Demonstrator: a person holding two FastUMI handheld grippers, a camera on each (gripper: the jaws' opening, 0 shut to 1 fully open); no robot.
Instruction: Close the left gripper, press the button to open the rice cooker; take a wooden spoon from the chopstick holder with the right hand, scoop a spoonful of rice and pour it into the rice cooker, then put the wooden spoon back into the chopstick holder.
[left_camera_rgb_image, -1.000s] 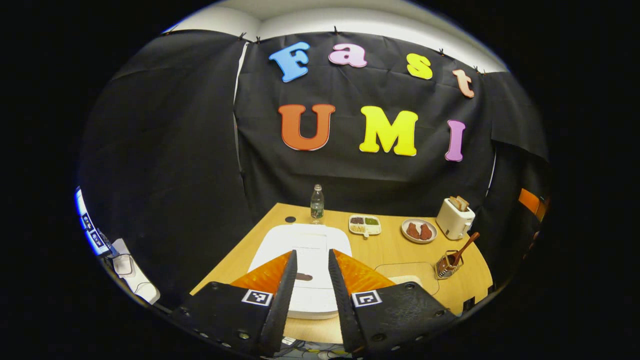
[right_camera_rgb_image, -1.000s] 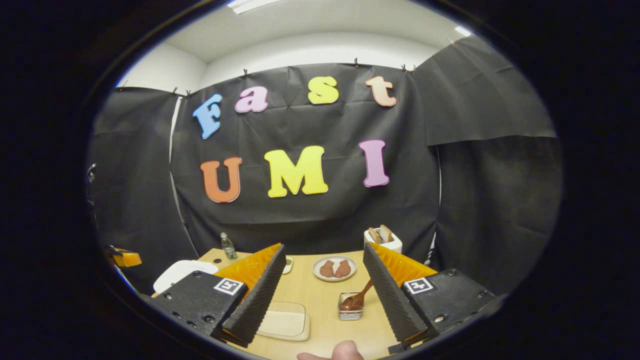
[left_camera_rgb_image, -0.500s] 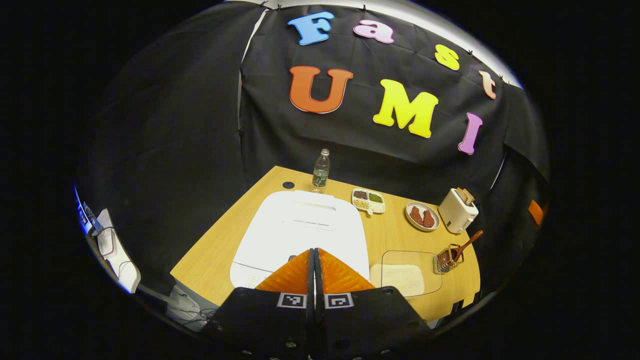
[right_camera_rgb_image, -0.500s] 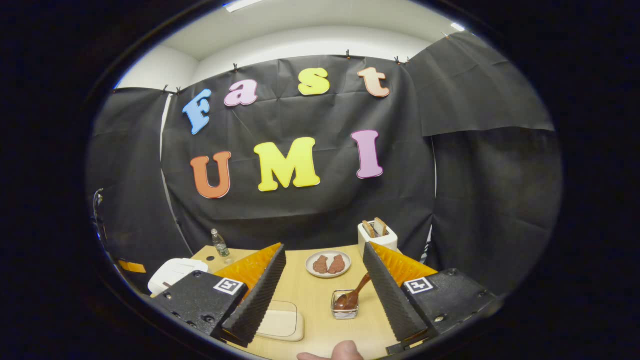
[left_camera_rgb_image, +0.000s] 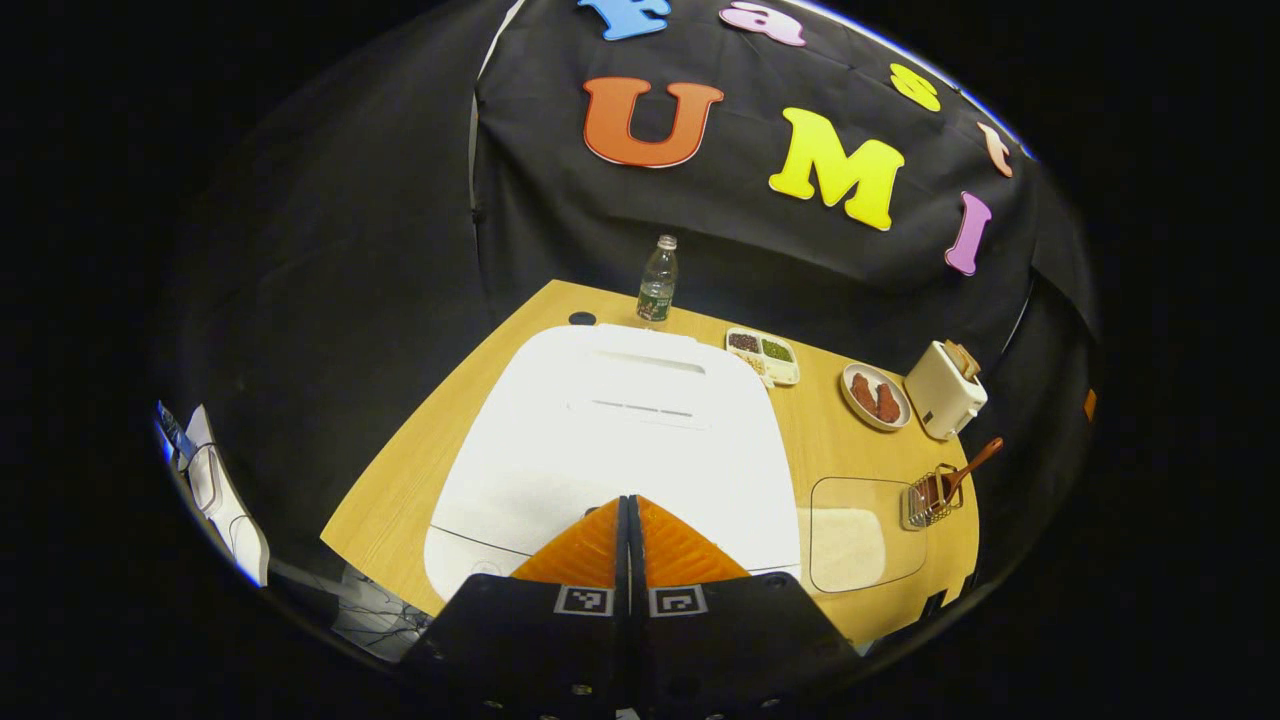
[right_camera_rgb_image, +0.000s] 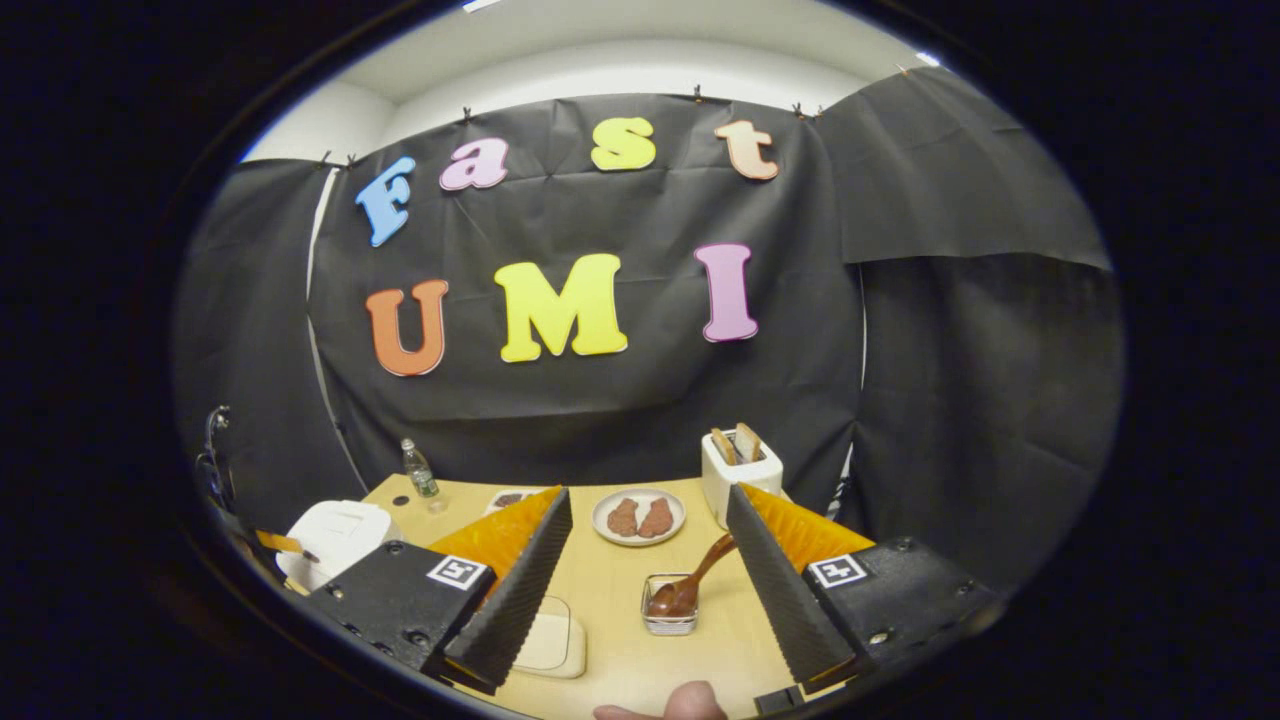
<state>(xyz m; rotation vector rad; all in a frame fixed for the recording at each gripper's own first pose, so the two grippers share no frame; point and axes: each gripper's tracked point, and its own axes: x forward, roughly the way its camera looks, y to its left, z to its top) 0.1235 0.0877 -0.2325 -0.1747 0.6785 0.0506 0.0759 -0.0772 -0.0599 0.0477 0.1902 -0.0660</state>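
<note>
L gripper (left_camera_rgb_image: 629, 505): fingers pressed together, nothing between, tips over front edge of white cooker (left_camera_rgb_image: 620, 430), lid down. Right of cooker: clear tray of rice (left_camera_rgb_image: 860, 530) on table (left_camera_rgb_image: 400, 500), then wire holder (left_camera_rgb_image: 928, 497) w/ spoon (left_camera_rgb_image: 965, 472) leaning out, handle up-right. R gripper (right_camera_rgb_image: 648, 545): fingers spread wide, empty, above table; holder w/ spoon between them, farther off. Plate (right_camera_rgb_image: 638, 517) and toaster (right_camera_rgb_image: 740, 475) behind.

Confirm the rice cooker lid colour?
Plain white, with the lid closed; the rice cooker shows best in the left gripper view.
</note>
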